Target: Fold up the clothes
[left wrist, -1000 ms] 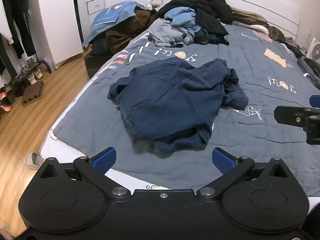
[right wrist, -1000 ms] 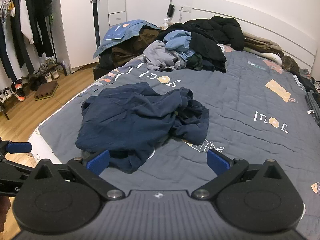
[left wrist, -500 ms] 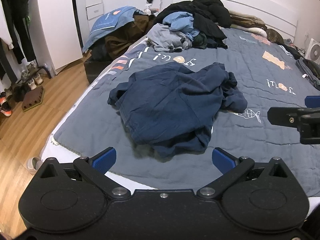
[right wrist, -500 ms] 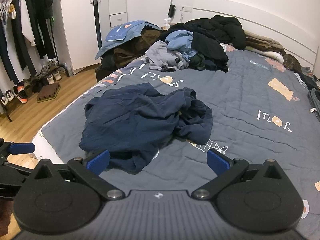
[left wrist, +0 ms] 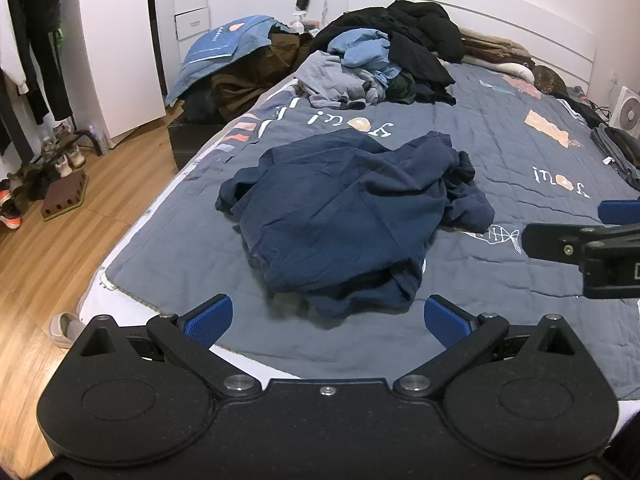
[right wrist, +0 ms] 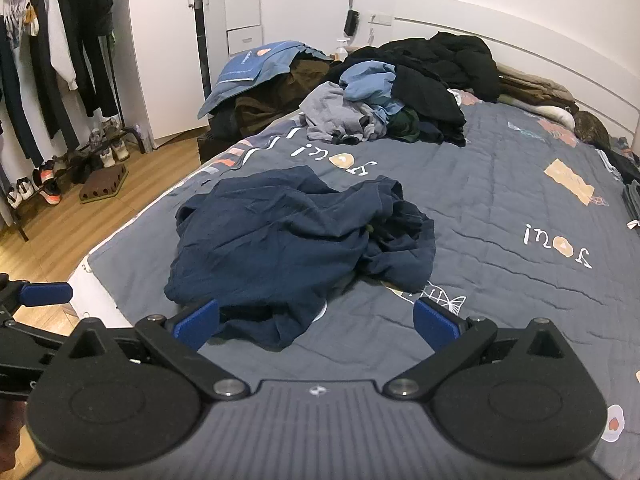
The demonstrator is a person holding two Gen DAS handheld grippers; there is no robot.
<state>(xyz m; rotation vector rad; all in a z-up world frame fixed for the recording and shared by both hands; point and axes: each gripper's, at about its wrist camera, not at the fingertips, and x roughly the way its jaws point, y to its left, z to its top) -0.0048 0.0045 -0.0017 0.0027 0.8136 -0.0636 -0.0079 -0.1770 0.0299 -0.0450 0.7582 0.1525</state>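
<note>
Cloth fills my view: a crumpled navy-blue cotton garment (left wrist: 352, 220) lies in a loose heap near the foot of the grey-blue quilted bedspread (left wrist: 500, 152), its surface soft and creased, one bunched part trailing toward the right over a printed fish outline. The quilt is stitched in wavy rows and carries white lettering and peach patches. At the far end, by the white headboard, I see a mixed pile of unfolded clothes (left wrist: 384, 64), light blue, grey and black, slumped together. Beside the bed a warm wooden plank floor (left wrist: 52, 248) shows, with dark garments hanging on a rack (right wrist: 52, 68) above shoes.

My left gripper (left wrist: 326, 318) hovers over the foot edge of the bed with its jaws spread wide, the ribbed blue pads empty and just short of the garment's near hem. My right gripper (right wrist: 316, 320) is likewise wide apart and holds nothing; its left pad sits right against the garment's near edge in the picture, though I cannot tell whether it touches the cloth. Each black gripper appears at the other's side.
</note>
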